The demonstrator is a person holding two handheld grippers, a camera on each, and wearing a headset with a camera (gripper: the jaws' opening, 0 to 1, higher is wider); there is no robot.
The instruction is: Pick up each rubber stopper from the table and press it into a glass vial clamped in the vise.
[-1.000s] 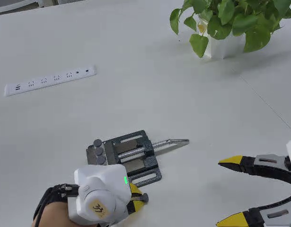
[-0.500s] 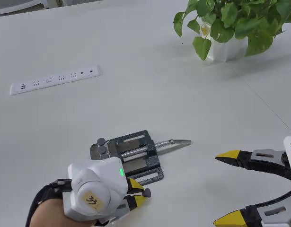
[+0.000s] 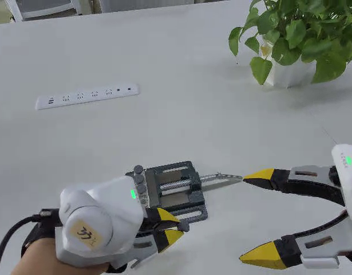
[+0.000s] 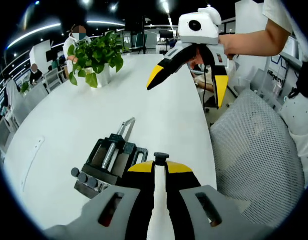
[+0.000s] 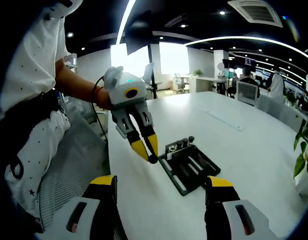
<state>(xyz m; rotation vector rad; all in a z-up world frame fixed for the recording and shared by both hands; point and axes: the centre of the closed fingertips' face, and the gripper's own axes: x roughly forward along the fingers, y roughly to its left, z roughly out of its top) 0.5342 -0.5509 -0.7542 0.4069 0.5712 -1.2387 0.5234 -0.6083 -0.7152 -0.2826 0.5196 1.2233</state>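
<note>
We hold the left hand-held gripper [image 3: 173,226] low on our left side, angled to the right. Its jaws are closed onto a dark stopper [image 3: 184,225], pinched between the yellow tips. Our right hand-held gripper [image 3: 257,215] comes in from the right and points leftward, toward the other, with its jaws spread wide apart.
</note>
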